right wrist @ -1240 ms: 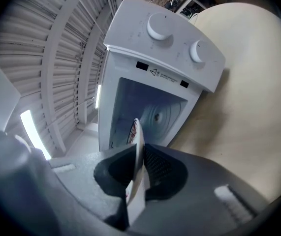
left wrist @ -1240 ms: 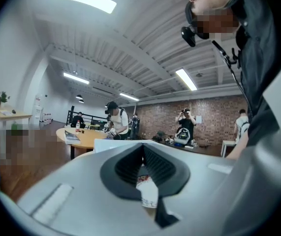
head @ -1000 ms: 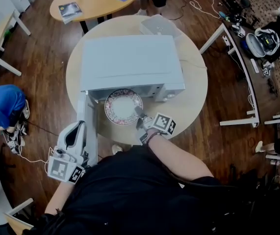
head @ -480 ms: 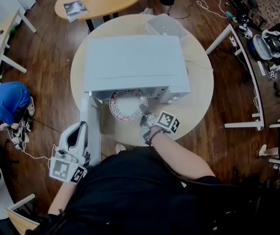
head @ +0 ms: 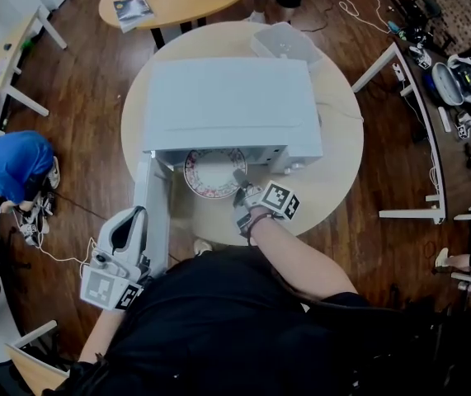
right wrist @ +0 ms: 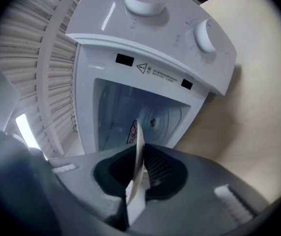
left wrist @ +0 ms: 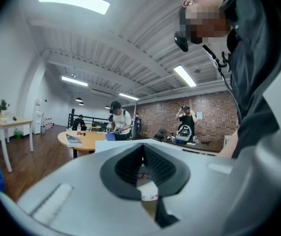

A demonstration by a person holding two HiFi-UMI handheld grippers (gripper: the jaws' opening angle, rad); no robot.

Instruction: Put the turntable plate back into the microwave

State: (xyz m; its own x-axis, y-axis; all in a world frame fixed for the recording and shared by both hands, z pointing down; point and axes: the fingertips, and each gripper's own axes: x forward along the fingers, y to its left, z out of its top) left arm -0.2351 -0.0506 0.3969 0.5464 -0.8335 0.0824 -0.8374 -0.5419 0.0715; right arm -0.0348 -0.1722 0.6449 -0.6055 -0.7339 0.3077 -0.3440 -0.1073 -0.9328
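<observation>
Half the plate [head: 208,174], clenched by its rim in the right claw [head: 238,181], was judged inside the open microwave [head: 228,106]; seating it and letting go were left. The left claw [head: 128,231] hung closed, empty.

Black top [head: 219,320]; marker-cubed grey left gripper [head: 133,214] and right gripper [head: 238,178].

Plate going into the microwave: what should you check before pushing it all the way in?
1. Grip: right gripper shut on the plate rim: ok.
2. The microwave door open wide: ok.
3. The cavity free of other things: ok.
4. The plate fully inside: not ok, its near part sticks out.
5. The left gripper away from the opening: ok.
6. The plate centred over the hub: cannot tell.
</observation>
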